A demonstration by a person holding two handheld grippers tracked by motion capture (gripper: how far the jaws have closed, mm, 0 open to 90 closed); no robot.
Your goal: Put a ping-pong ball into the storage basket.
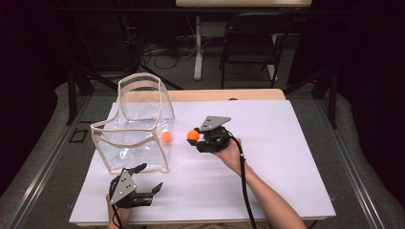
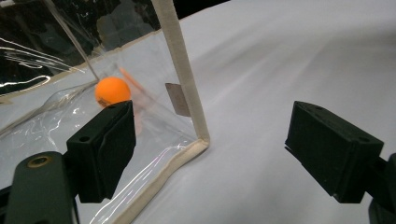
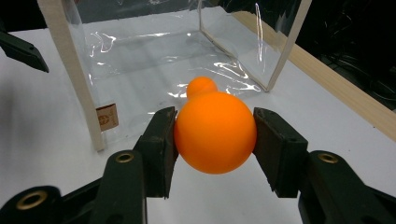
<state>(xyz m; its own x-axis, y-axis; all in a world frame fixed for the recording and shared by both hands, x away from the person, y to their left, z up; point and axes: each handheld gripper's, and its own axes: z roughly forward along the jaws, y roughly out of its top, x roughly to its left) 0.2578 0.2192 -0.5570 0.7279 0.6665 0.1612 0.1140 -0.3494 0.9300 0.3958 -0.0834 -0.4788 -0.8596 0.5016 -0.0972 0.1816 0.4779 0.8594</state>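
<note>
My right gripper (image 1: 197, 137) (image 3: 215, 133) is shut on an orange ball (image 1: 193, 135) (image 3: 215, 132), held a little above the white table cover just right of a clear plastic bag (image 1: 135, 125) (image 3: 154, 46) with cream trim. A second orange ball (image 1: 166, 136) (image 2: 112, 90) (image 3: 201, 85) lies inside the bag near its right wall. My left gripper (image 1: 150, 179) (image 2: 210, 149) rests open near the front left of the table, its jaws wide apart at the bag's front corner with nothing between them.
A white sheet (image 1: 267, 157) covers the wooden table (image 1: 229, 95). The bag stands open at the top on the table's left half. Beyond the far edge are a black chair (image 1: 250, 45) and a table leg (image 1: 197, 47).
</note>
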